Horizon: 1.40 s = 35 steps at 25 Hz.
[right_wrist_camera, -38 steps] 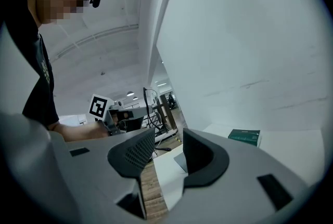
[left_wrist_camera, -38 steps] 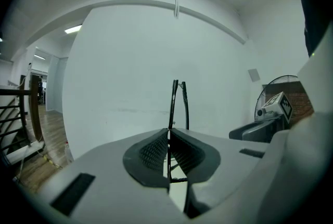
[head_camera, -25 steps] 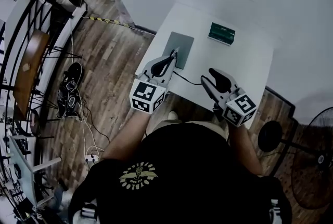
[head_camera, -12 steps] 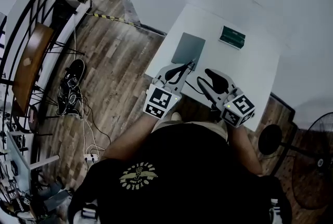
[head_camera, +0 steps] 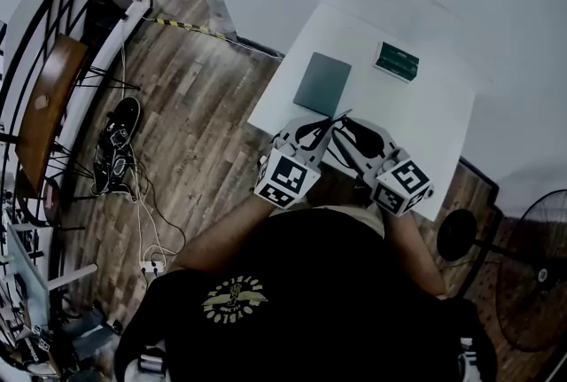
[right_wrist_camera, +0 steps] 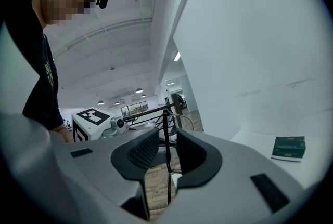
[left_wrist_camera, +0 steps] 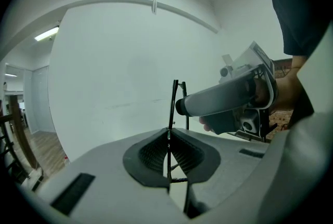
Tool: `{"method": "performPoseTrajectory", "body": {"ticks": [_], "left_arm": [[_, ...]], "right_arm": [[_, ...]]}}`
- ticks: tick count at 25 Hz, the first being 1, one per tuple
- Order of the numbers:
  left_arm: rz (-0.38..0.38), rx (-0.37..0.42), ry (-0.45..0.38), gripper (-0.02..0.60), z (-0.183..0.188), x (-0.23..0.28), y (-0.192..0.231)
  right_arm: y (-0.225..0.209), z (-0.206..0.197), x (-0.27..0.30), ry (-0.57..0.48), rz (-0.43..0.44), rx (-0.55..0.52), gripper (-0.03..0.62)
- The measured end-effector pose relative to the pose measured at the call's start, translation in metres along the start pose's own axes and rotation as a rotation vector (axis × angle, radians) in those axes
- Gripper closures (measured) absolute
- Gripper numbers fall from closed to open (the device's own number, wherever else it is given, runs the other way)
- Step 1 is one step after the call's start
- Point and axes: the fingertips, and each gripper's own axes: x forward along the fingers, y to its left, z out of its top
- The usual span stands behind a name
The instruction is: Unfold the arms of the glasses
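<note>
Glasses (left_wrist_camera: 173, 106) clamped in left hand-held gripper (left_wrist_camera: 168, 155), between right hand-held gripper's (right_wrist_camera: 166, 153) parted, just-closing jaws.

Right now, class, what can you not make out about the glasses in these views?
- Left gripper view: the glasses show as thin dark rods; the left gripper, shut on them, hides the rest.
- Head view: lenses and hinges too small and dark.
- Right gripper: its jaws have just been closing with a thin rod between them; contact unclear.
- Green box: print too small.
</note>
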Motion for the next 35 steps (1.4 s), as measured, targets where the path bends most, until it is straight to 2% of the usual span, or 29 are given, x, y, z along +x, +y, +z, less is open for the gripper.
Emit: {"method": "performPoseTrajectory", "body": {"ticks": [2,5,11,16,22,28,35], "left_arm": [[-0.010,0.010,0.000,0.561,-0.001,0.001,-0.001],[-0.020,0.020,0.009,0.561,-0.003,0.003,-0.001],[-0.041,0.073,0.024,0.561,-0.004,0.017,-0.006],[-0.052,0.200,0.050,0.561,-0.005,0.019,-0.002],[-0.105,0.352,0.102,0.561,-0.011,0.023,0.004],[-0.155,0.424,0.136,0.561,-0.015,0.027,0.006],[-0.210,0.552,0.204,0.561,-0.020,0.033,0.010]], "right_arm": [[-0.003,-0.001,0.000,0.004,-0.023,-0.008,0.542],[-0.004,-0.004,-0.002,0.017,-0.044,-0.022,0.579],[-0.016,-0.008,-0.015,0.028,-0.065,-0.014,0.580],[-0.019,-0.013,-0.020,0.043,-0.082,-0.014,0.580],[-0.023,-0.021,-0.020,0.101,-0.089,-0.030,0.580],[-0.027,-0.027,-0.020,0.132,-0.092,-0.033,0.580],[-0.034,-0.037,-0.020,0.174,-0.098,-0.010,0.580]]}}
